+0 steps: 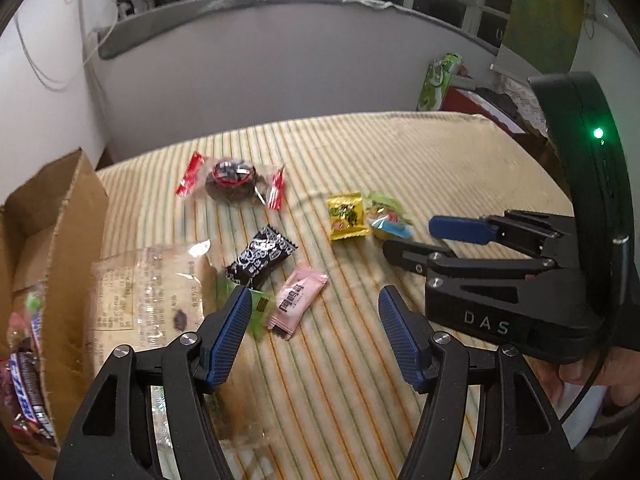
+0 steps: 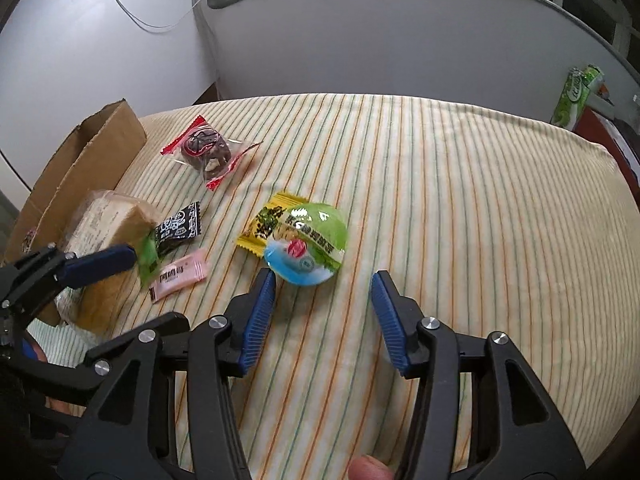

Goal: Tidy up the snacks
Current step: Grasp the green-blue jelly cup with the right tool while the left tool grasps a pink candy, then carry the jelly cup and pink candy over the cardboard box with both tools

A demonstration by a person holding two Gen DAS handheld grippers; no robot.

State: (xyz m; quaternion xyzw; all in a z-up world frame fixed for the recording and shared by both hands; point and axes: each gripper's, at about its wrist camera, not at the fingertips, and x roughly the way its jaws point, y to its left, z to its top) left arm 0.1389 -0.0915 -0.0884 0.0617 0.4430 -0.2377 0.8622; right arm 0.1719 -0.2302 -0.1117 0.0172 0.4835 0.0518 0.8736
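In the left wrist view, a cardboard box fills the left edge of the frame, its flap raised, with wrapped bars lying inside at lower left. Just right of it on the striped cloth lies a large clear bread packet, partly behind the left gripper, whose blue-padded fingers stand wide apart and hold nothing. The left pad overlaps a green wrapper that sits between the bread packet and a pink sachet. Above these is a black sweet wrapper, and farther up a dark cake in a clear, red-ended wrapper. Toward centre right lie a yellow packet and, touching it, a round green-and-blue jelly cup. At the right edge the right gripper reaches in toward the jelly cup, its fingers parted and empty. In the right wrist view, the box is at upper left, the bread packet below it with the left gripper across its front, then the pink sachet, the black wrapper and the cake. At centre the jelly cup overlaps the yellow packet and sits just ahead of the right gripper, nearer its left pad, with the fingers spread wide and gripping nothing. A green roll stands at upper right beyond the cloth.
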